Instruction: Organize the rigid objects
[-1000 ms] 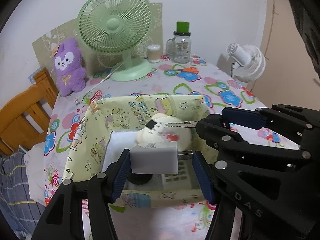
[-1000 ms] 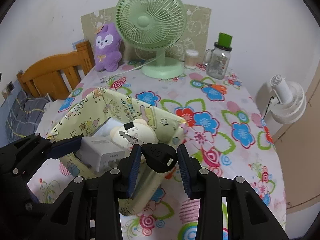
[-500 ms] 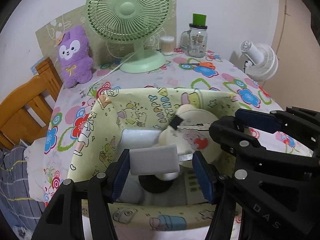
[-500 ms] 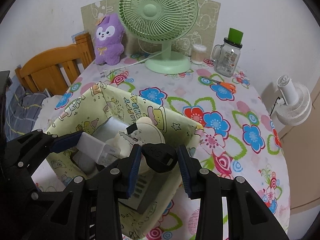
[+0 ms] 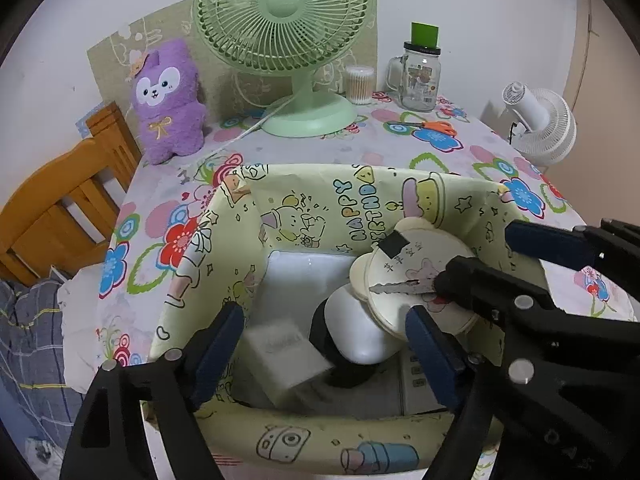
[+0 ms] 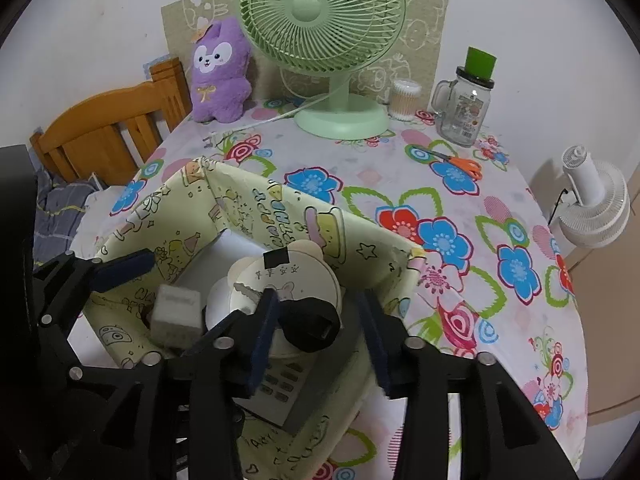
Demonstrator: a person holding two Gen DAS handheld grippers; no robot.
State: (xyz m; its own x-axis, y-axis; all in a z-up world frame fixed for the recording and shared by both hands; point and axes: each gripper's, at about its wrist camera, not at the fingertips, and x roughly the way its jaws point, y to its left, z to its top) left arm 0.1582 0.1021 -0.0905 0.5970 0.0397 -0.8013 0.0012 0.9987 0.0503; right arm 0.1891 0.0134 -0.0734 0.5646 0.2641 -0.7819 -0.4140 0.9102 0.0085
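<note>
A yellow cartoon-print box [image 5: 304, 208] stands on the floral table and also shows in the right wrist view [image 6: 248, 208]. Both grippers hang over it. My left gripper [image 5: 326, 338] is open; a white charger block [image 5: 286, 354] lies blurred below it inside the box, free of the pads. My right gripper [image 6: 318, 330] is open around a black-headed key [image 6: 310, 322], whose silver blade [image 5: 400, 288] points over a cream round case [image 5: 416, 276]. Whether the key still touches the left pad I cannot tell. A white pod [image 5: 356, 332] and a calculator [image 6: 280, 388] lie in the box.
A green fan [image 5: 288, 40], purple plush toy [image 5: 166, 100], cotton-swab jar [image 5: 360, 84], glass mug with green lid [image 5: 420, 76] and orange scissors [image 5: 434, 126] stand at the table's back. A white fan [image 5: 540, 128] is off the right edge. A wooden bed frame [image 5: 60, 200] is left.
My left gripper opened and the white charger block dropped into the box. My right gripper's jaws widened around the key. Both grippers moved further over the box.
</note>
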